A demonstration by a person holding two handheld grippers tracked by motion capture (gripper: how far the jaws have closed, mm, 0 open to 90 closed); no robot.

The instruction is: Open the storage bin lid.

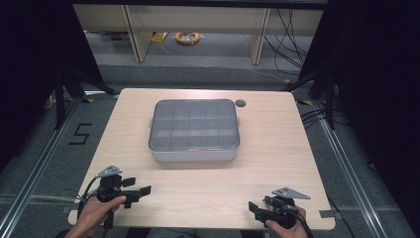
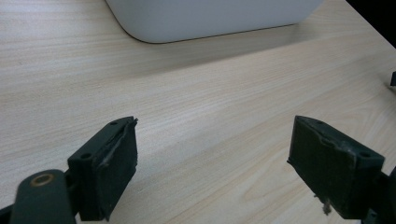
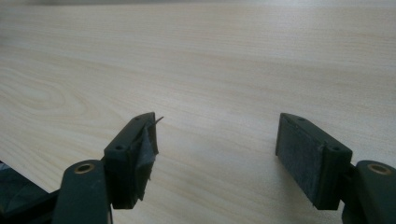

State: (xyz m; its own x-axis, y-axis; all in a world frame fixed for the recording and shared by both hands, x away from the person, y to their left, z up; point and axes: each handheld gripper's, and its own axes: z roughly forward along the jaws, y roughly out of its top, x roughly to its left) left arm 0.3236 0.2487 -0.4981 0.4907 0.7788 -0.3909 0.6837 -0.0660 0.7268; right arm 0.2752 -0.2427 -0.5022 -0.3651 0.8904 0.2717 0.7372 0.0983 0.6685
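Table [image 1: 277, 163] of pale wood carries a grey compartment box [image 1: 194, 130] at its centre, lid seemingly shut. Rigid, smooth plastic, probably light and slippery; I would pinch it at the side lips. Left gripper [image 1: 141, 190] and right gripper [image 1: 253, 208] rest near the front edge, jaws spread, empty.
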